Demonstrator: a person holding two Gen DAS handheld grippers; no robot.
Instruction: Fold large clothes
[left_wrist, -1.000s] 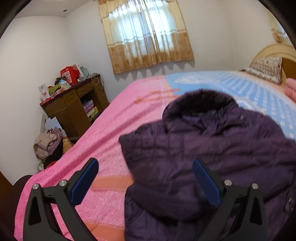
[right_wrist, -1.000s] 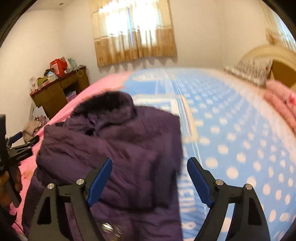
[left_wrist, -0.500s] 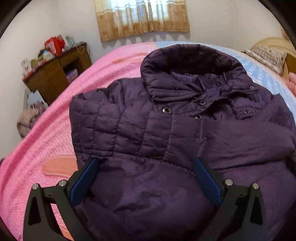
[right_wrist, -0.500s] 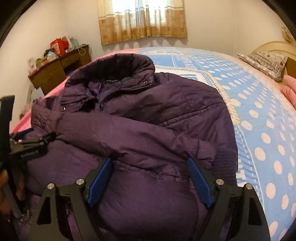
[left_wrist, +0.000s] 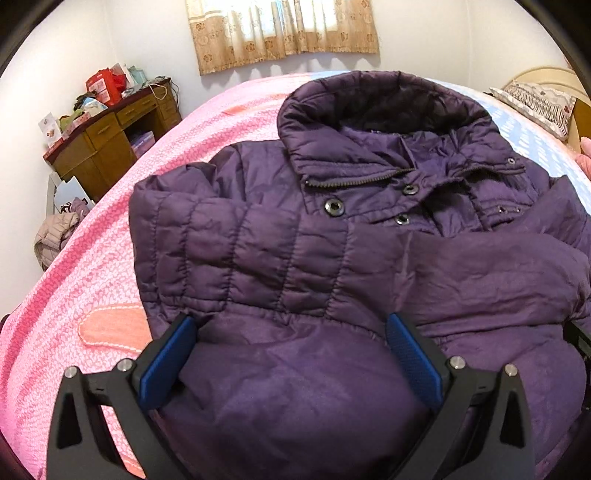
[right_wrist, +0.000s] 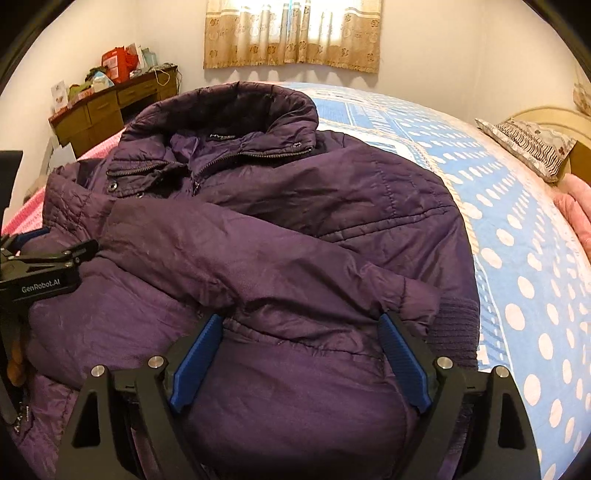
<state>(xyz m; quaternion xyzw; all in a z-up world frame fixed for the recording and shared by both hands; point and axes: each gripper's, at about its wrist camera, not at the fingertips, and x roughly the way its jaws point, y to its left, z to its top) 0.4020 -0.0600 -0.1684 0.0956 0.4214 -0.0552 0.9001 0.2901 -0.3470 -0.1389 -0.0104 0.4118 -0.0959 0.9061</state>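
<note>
A dark purple quilted puffer jacket (left_wrist: 332, 258) lies face up across a bed, its left half on the pink patterned bedspread (left_wrist: 92, 266) and its right half on the blue polka-dot sheet (right_wrist: 524, 258), collar toward the far wall and curtained window (left_wrist: 284, 29). Both sleeves are folded in across the chest, the knit cuff (right_wrist: 454, 321) of one lying at the jacket's right edge.

The left gripper (left_wrist: 291, 354) hovers low over the near left of the jacket, its blue-padded fingers (left_wrist: 166, 362) spread wide with nothing between them. The right gripper (right_wrist: 301, 354) sits over the near right part just below the folded sleeve, likewise spread apart and holding nothing.

The jacket looks light for its bulk, soft and springy with trapped air, so a fold would likely puff back unless pressed flat. Its shell appears smooth and slippery; a shallow pinch on a single layer could slide off. Better holds seem to be the stitched hem at the near edge or the quilted seams, taking a thick bite through both layers at left and right together. The hem itself lies below both views.

A cluttered brown wooden desk (left_wrist: 110, 136) stands at far left; a patterned pillow (right_wrist: 528, 144) rests at far right.
</note>
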